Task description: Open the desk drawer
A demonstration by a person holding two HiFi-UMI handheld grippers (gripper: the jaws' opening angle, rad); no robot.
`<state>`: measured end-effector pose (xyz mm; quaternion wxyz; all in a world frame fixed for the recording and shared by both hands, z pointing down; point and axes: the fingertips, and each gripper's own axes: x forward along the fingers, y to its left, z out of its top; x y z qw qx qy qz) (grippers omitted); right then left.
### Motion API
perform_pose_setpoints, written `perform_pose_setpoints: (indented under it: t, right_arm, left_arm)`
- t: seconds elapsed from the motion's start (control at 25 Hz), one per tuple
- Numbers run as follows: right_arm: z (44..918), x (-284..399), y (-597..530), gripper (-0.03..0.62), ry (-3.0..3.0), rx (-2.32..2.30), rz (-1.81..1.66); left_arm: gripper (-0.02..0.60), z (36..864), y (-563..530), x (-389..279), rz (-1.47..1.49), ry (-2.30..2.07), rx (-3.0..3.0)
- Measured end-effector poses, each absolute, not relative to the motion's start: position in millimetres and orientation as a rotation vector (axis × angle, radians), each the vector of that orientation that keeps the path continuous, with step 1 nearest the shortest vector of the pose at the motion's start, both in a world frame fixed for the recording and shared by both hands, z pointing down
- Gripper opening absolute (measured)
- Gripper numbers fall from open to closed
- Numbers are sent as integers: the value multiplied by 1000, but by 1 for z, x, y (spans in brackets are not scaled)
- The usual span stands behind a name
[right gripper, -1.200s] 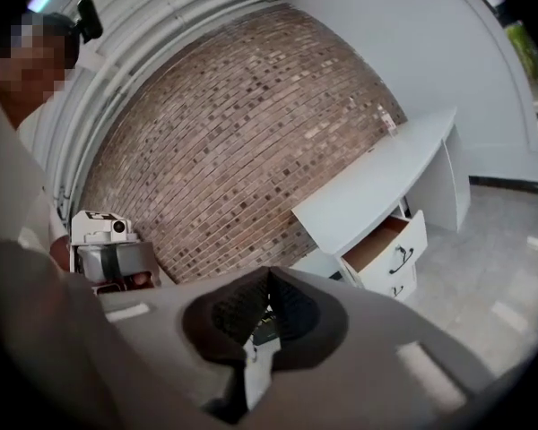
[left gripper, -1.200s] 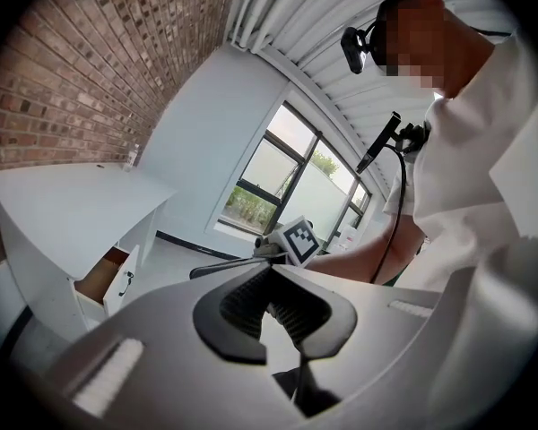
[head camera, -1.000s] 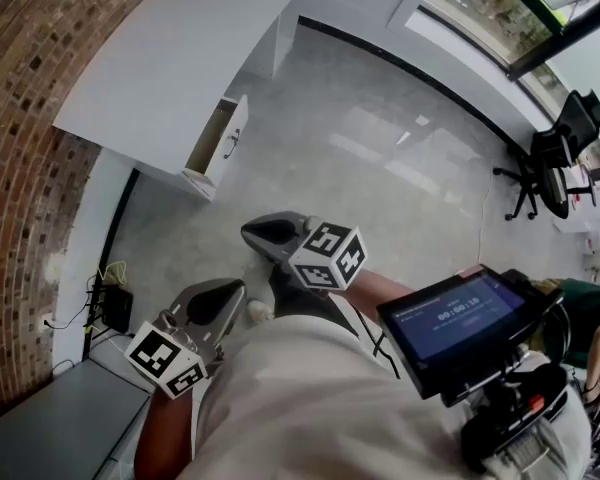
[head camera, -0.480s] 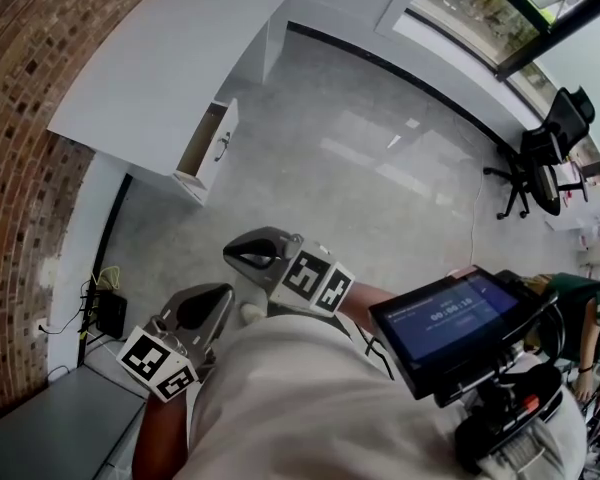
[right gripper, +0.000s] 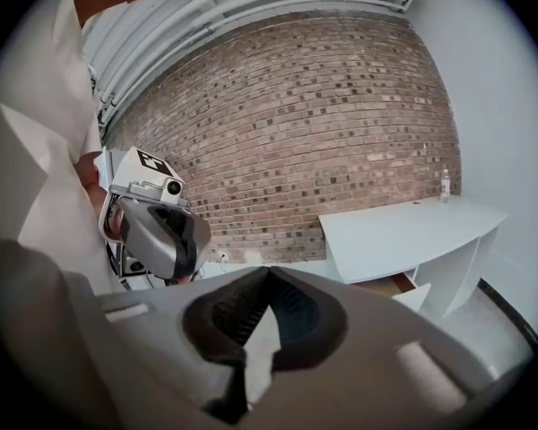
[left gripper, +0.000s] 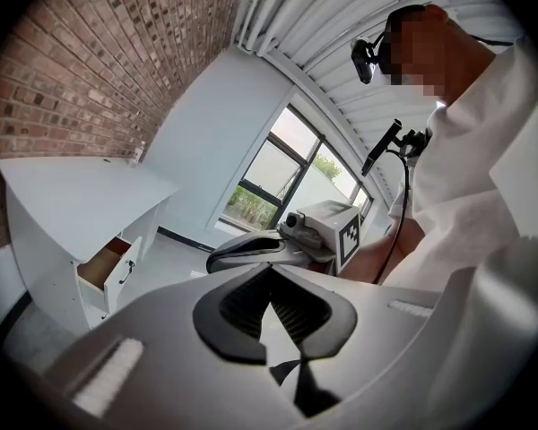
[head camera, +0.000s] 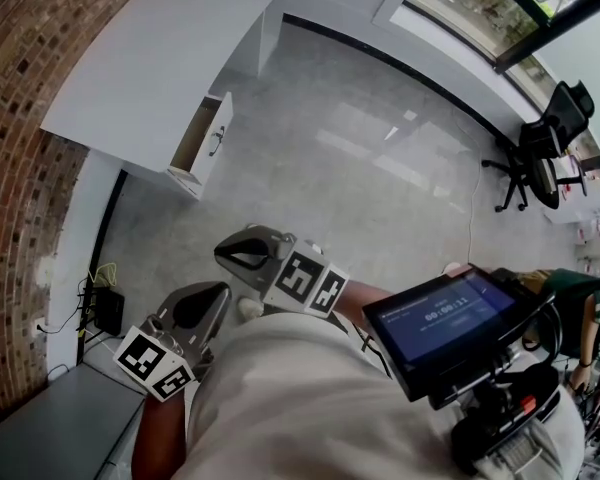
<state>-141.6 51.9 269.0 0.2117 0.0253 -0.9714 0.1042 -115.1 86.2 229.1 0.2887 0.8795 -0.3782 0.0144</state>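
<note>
The white desk (head camera: 150, 58) stands against the brick wall, well away from me. Its drawer (head camera: 208, 146) is pulled out, showing a brown inside and a small dark handle. The left gripper view also shows the desk (left gripper: 72, 191) and the drawer (left gripper: 108, 271). Both grippers are held close to the body, far from the desk. My left gripper (head camera: 202, 308) (left gripper: 271, 276) is shut with nothing in it. My right gripper (head camera: 242, 253) (right gripper: 267, 280) is shut and holds nothing too; the desk (right gripper: 403, 231) lies beyond it.
A brick wall (head camera: 20, 118) runs along the left. Cables and a black box (head camera: 105, 308) lie by the wall, near a grey surface (head camera: 50, 428). Black office chairs (head camera: 545, 153) stand at the far right. A screen unit (head camera: 450, 318) hangs at my chest. A bottle (right gripper: 445, 186) stands on the desk.
The desk and drawer have drifted up and left in the head view as the person backs away. Both grippers shifted slightly left, still shut. The drawer stays pulled out.
</note>
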Motion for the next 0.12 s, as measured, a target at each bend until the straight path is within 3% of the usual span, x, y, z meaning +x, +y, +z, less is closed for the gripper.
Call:
perform_pose_setpoints:
  t: [0.12]
  right_arm:
    - [270,-138,52,3,-2701,76,254]
  left_arm:
    - [8,231,86,-110,39,-1008,2357]
